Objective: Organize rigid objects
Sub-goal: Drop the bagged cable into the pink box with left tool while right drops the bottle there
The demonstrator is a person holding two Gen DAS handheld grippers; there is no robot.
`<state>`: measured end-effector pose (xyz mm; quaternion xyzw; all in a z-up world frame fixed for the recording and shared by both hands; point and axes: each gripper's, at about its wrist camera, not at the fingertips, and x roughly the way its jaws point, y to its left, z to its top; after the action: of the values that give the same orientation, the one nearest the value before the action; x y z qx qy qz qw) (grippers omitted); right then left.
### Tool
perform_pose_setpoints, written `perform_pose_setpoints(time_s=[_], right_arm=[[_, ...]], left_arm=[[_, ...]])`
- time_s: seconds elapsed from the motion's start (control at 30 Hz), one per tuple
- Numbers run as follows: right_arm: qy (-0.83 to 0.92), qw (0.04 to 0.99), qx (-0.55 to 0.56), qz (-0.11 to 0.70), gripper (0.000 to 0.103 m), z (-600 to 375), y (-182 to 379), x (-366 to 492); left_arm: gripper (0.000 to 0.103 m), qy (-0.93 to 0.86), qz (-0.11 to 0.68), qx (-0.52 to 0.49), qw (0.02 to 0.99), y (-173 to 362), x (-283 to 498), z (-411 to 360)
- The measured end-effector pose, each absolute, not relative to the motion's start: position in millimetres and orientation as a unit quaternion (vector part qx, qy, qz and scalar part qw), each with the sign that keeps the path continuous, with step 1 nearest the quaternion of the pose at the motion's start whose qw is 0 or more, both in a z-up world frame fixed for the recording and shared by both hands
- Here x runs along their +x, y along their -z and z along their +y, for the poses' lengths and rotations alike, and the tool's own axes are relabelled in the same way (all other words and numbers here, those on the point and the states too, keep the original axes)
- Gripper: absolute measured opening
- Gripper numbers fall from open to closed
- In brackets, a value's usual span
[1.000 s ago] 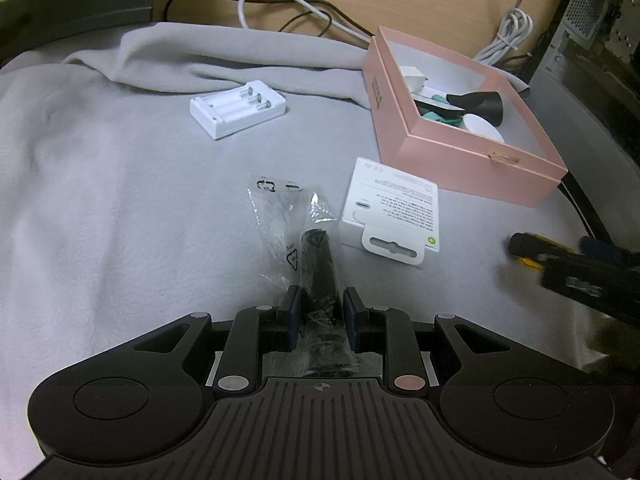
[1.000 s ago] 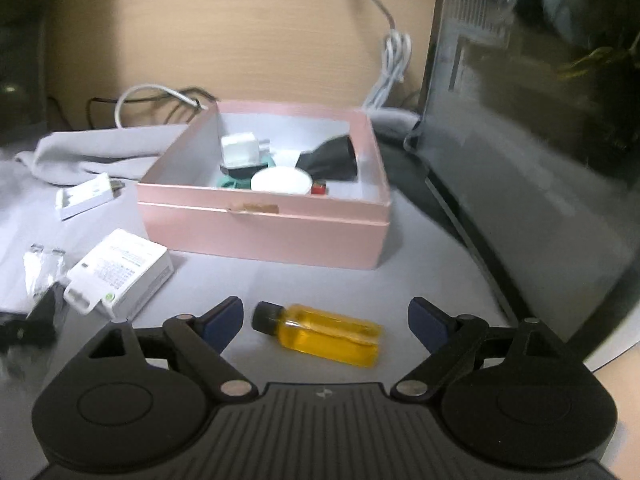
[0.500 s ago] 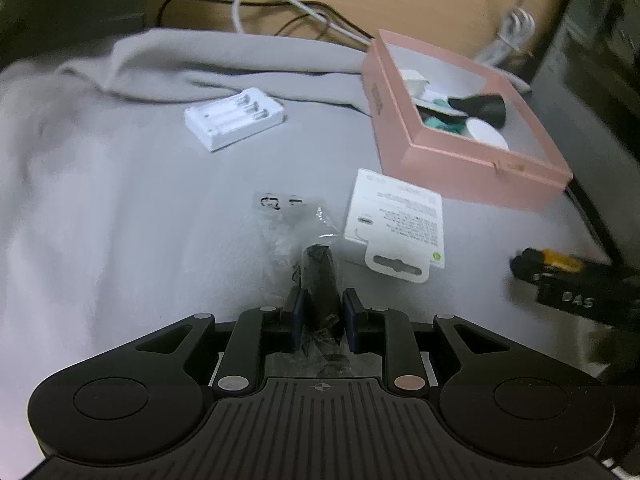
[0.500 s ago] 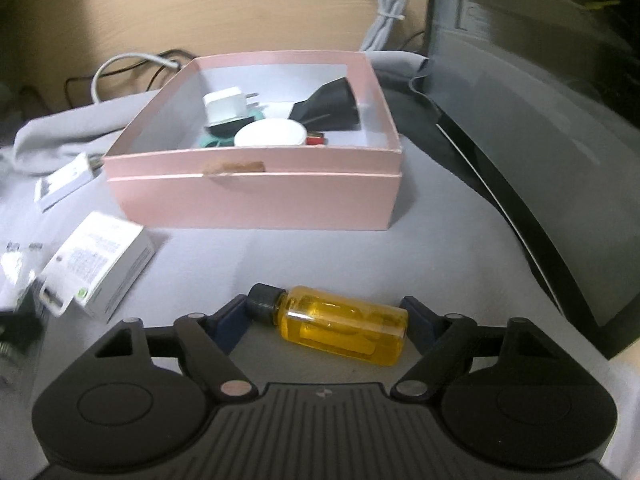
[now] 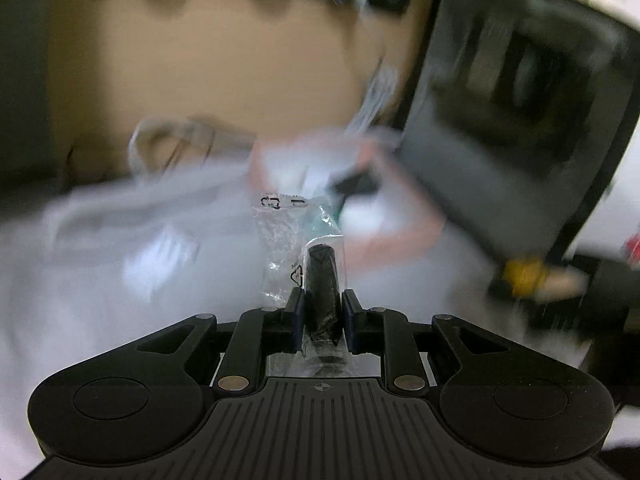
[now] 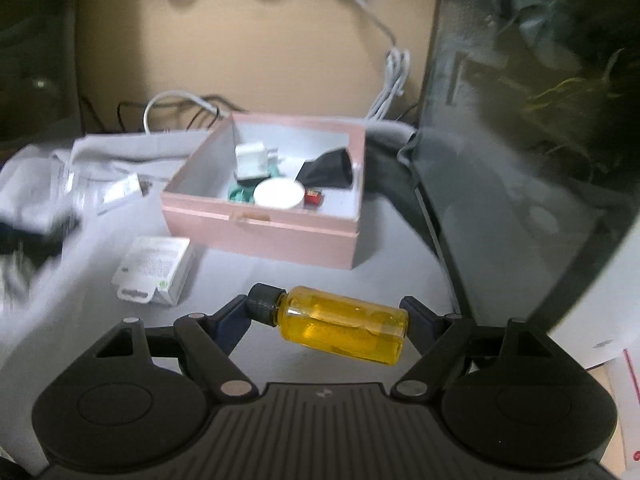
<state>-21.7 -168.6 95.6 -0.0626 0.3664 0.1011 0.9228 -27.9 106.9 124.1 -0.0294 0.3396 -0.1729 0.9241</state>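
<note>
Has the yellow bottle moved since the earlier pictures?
Yes. The yellow bottle, gripped end to end by the right gripper, now hangs lifted off the grey cloth, before the pink box.

**Both grippers loaded and off the bench**

The left gripper (image 5: 322,314) points downward, its jaws nearly together and clamped on a black part in a clear bag (image 5: 320,280). The right gripper (image 6: 326,314) also tilts down, jaws wide, pinching a yellow bottle (image 6: 344,322) end to end, one pad on the cap and the other on the base.
</note>
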Motion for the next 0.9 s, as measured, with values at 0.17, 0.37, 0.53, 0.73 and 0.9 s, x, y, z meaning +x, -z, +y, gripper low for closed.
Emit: perform_pose_setpoints(time_s=[0.17, 0.37, 0.53, 0.73, 0.9], right_arm=[[-0.087, 0.929, -0.041, 0.358, 0.081, -177, -104, -27], [-0.077, 0.934, -0.035, 0.348, 0.081, -179, -106, -36], [-0.063, 0.925, -0.034, 0.372, 0.081, -194, -92, -40], [-0.056, 0.907, -0.023, 0.417, 0.081, -209, -70, -25], [-0.085, 0.916, -0.046, 0.389, 0.081, -196, -85, 8]], left_arm=[[0.024, 0.195, 0.259, -0.095, 0.941, -187, 37, 87], [0.025, 0.137, 0.291, -0.128, 0.938, -173, 109, 74], [0.025, 0.115, 0.347, -0.166, 0.916, -118, 91, 85], [0.025, 0.098, 0.387, -0.139, 0.906, -65, 29, 87], [0.025, 0.086, 0.403, -0.115, 0.904, -49, -5, 92]])
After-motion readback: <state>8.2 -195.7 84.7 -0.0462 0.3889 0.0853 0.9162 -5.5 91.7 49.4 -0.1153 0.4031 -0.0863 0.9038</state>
